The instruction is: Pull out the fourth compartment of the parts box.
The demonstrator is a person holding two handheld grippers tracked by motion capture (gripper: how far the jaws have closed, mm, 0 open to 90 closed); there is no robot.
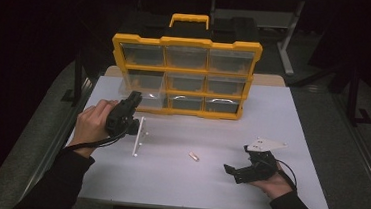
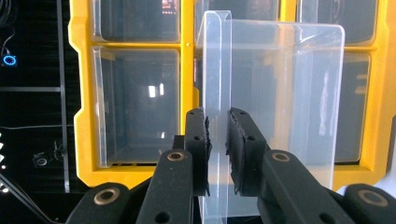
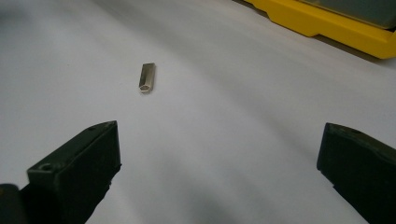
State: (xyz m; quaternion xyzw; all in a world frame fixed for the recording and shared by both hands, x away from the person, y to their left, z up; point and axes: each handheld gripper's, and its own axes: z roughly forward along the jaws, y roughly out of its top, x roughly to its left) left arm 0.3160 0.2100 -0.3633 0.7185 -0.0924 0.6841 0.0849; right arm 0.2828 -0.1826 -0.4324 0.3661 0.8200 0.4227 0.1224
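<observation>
Organiser: yellow plastic organiser case standing at the far side, smooth with a slight sheen
Bins: clear plastic bins, glossy, with light reflecting off them
Pulled bin: clear plastic drawer, smooth, faintly frosted
Table: white tabletop, matt and smooth
Small piece: short hexagonal metal piece, pale, dull shine
Jaw pads: black pads on the left gripper, rough and matt
Sleeves: dark cloth sleeves
</observation>
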